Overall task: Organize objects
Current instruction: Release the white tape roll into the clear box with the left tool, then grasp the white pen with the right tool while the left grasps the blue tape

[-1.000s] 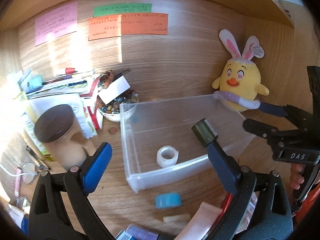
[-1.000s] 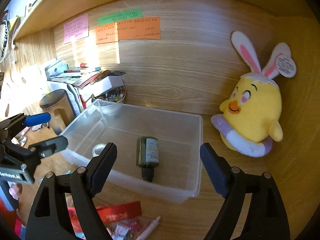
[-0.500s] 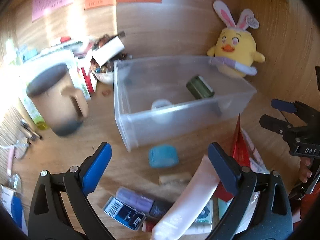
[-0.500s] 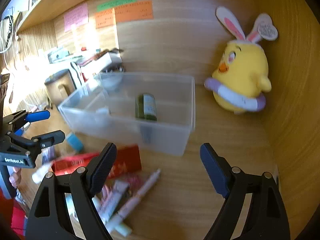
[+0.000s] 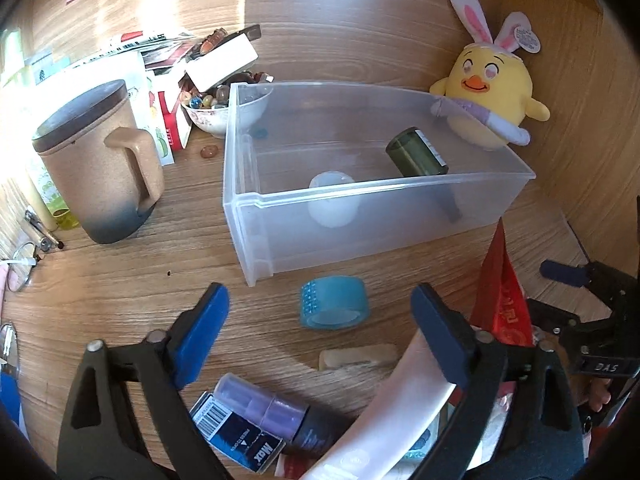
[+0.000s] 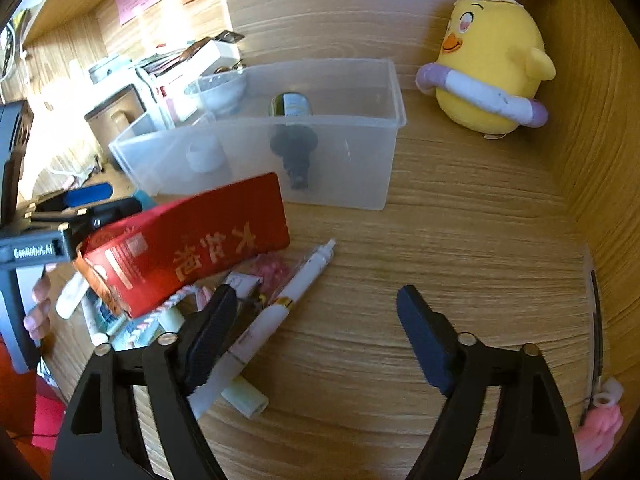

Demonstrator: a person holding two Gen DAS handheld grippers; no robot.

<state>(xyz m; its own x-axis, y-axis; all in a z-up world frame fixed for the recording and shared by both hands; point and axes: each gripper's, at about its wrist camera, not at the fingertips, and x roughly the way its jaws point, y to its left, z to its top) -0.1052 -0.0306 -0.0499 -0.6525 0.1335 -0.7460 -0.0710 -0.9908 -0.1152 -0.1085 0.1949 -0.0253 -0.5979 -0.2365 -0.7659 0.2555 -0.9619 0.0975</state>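
Your left tongs (image 5: 320, 316) are hanging released over the blue tape roll (image 5: 334, 307) on the bench (image 5: 120, 280), their jaws having just been narrowing. Your right tongs (image 6: 316, 320) are likewise narrowing, grasping nothing, beside the white pen (image 6: 292, 292).

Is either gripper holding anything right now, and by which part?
Nothing is held. The left gripper and right gripper are both open above the desk clutter, their jaws having just been closing.

The dark blue box (image 5: 240, 438) lying at the bottom of the left view reads "Max". The right tongs (image 5: 600, 368) carry "DAS"; the left tongs (image 6: 34, 250) carry "GenRobot.AI". Large gold Chinese characters mark the red box (image 6: 188, 248). The wall notes' writing is illegible.
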